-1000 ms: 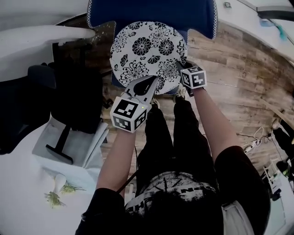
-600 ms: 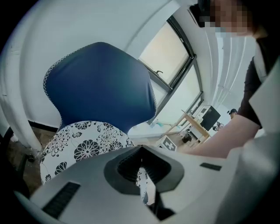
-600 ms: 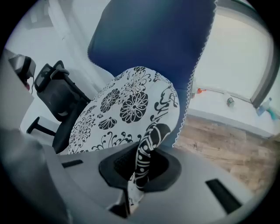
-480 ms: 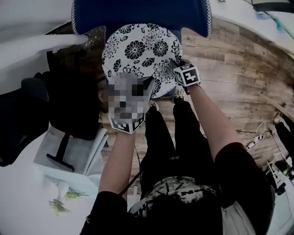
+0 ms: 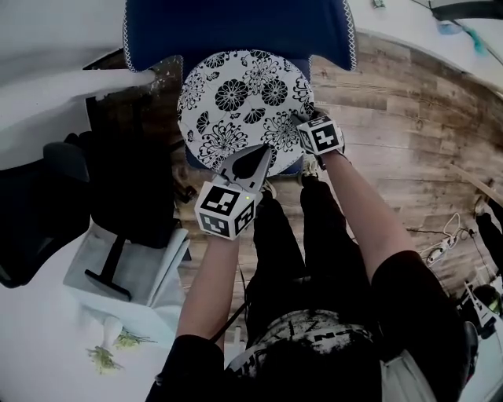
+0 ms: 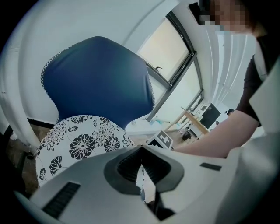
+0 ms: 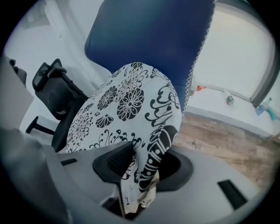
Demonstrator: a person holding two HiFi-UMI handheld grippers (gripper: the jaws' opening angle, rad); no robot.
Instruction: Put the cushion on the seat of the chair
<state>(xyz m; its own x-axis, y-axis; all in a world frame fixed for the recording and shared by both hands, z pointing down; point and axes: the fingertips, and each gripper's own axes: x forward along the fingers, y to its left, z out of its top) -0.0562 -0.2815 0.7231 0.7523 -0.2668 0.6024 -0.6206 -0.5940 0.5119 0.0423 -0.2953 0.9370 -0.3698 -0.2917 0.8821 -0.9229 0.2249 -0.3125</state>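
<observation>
**Head view: cushion down on seat, right tool letting go**

Left tool: tips together, with a sliver of printed fabric in the gap behind the pads. I read it as pinched on the near hem. From the head camera it sits right on the cushion's near edge.

Cushion: round and flattish, white cover with a black flower print. It lies flat on the blue chair, far rim against the backrest. It covers nearly all of the seat; only a blue strip shows at the near-right edge. Placement looks basically done.

Right tool: at the cushion's right rim, jaws opening. A fold of the cover hangs between them, and one pad is clear of it.

Handling: light, soft, not fragile. The cover is loose and bunches in the jaws, so a grip takes fabric, not padding. It will likely sag if held from one side. Best hold is the rim hem at two opposite points. Risk: the fold snags on a pad at pull-out and drags the cushion off centre.
</observation>
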